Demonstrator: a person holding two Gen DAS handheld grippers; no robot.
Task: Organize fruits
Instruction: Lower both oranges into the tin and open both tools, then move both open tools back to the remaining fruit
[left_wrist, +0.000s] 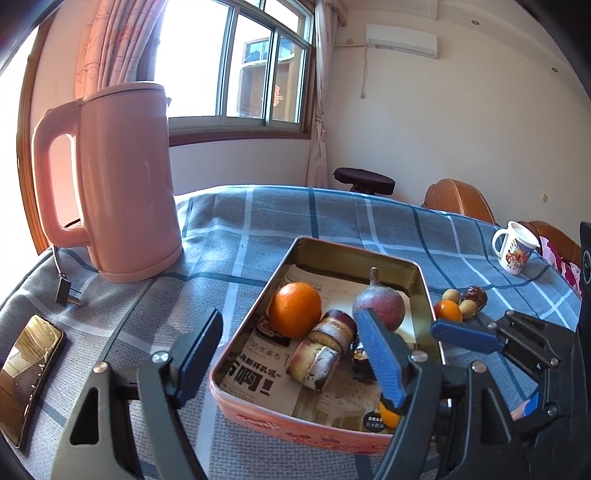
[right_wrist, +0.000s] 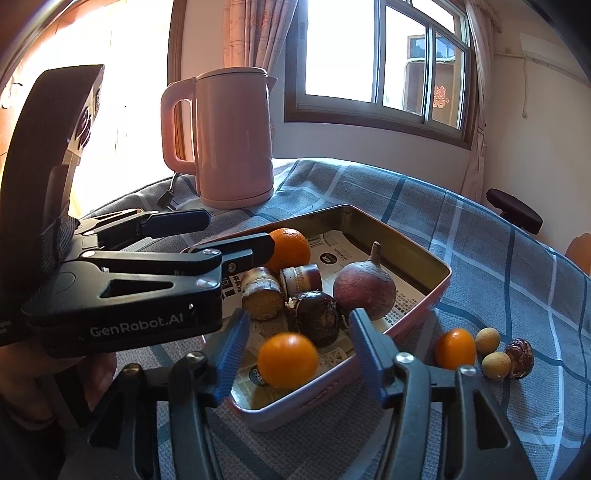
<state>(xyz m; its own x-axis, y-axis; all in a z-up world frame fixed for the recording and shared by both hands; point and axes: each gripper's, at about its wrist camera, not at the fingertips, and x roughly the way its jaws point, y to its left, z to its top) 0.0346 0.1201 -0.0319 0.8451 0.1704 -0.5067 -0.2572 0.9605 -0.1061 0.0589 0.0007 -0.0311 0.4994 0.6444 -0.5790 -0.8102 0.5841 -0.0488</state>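
Note:
A pink tin tray (right_wrist: 441, 275) lined with newspaper holds a large orange (right_wrist: 291, 245), cut sugar cane pieces (right_wrist: 264, 295), a dark round fruit (right_wrist: 314, 317) and a purple stemmed fruit (right_wrist: 364, 290). My right gripper (right_wrist: 301, 354) is open over the tray's near corner. A small orange (right_wrist: 288, 360) lies loose between its blue pads, with gaps on both sides. My left gripper (left_wrist: 291, 358) is open above the tray's near-left side and holds nothing. On the cloth to the right of the tray lie another small orange (right_wrist: 454, 349), two longans (right_wrist: 487, 339) and a brown date (right_wrist: 519, 358).
A tall pink kettle (left_wrist: 125, 184) stands at the back left, its plug (left_wrist: 66, 293) on the checked blue cloth. A phone (left_wrist: 26, 373) lies at the near left. A printed mug (left_wrist: 515, 247) sits at the far right, with wooden chairs (left_wrist: 458, 197) and a dark stool (left_wrist: 364, 177) beyond the table.

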